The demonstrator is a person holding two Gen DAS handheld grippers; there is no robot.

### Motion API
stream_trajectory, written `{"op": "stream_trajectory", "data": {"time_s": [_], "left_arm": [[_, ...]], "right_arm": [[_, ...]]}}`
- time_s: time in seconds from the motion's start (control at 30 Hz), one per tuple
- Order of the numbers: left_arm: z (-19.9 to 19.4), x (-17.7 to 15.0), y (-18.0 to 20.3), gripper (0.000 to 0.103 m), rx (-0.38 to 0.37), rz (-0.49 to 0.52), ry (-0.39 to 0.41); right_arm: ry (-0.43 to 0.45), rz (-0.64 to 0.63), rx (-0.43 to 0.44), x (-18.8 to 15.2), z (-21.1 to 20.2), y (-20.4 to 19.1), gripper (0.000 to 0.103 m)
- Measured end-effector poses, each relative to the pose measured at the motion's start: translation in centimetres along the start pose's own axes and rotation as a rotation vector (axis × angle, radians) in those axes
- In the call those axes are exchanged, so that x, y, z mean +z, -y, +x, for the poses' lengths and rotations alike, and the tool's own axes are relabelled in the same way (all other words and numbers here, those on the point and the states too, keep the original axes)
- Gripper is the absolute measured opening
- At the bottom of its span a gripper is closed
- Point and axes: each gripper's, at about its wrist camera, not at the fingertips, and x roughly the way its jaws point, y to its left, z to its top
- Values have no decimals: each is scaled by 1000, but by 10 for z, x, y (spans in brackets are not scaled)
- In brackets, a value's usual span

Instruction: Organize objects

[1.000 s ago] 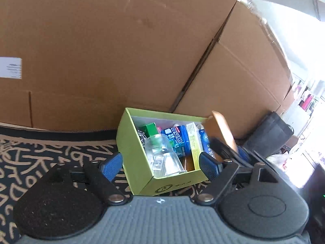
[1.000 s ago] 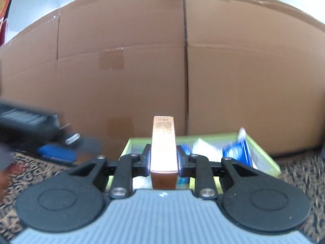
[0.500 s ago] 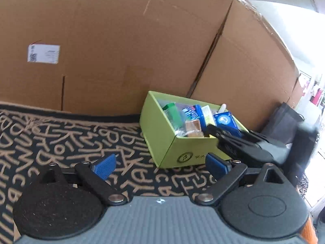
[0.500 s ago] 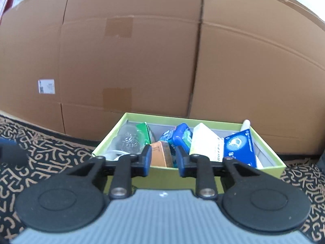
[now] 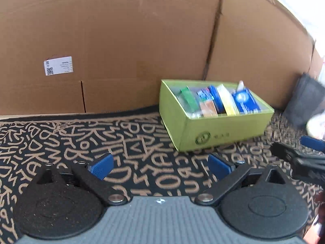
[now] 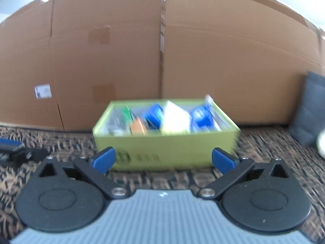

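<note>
The green box (image 5: 221,130) sits on the patterned mat (image 5: 85,142) that covers the surface, close to the foot of the large cardboard wall (image 5: 121,40) behind it. It is open at the top and packed with upright items: a green packet (image 5: 187,98) at the left end, an orange carton (image 5: 208,107) next to it, blue packs (image 5: 214,96) in the middle, a pale yellow-edged box (image 5: 226,99), and a blue-and-white box (image 5: 244,101) at the right end. A white tip (image 5: 240,83) projects above the far right corner; what it belongs to cannot be determined.

The left tongs (image 5: 160,165) are spread wide and empty, over the mat in front of and to the left of the box, not touching it. The right tongs (image 6: 163,159) are likewise spread wide and empty, facing the box's front wall (image 6: 166,152) squarely; this view is blurred, so contact cannot be confirmed.

A white label (image 5: 58,65) is stuck on the cardboard wall. A dark grey bag (image 6: 308,109) stands at the right of the box.
</note>
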Motion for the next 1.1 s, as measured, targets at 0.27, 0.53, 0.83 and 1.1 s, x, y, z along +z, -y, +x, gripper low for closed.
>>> {"op": "stream_trajectory", "data": {"time_s": [0.27, 0.53, 0.83, 1.1], "left_arm": [[2, -20, 40, 102, 56, 70, -89], [2, -26, 60, 102, 76, 81, -123], [8, -26, 65, 102, 103, 70, -133], [10, -25, 63, 102, 84, 49, -113]], "right_arm": [[-93, 28, -75, -30, -24, 17, 103], [-93, 31, -51, -35, -32, 19, 103], [-113, 20, -43, -35, -26, 15, 103], [-125, 23, -43, -35, -21, 11, 103]]}}
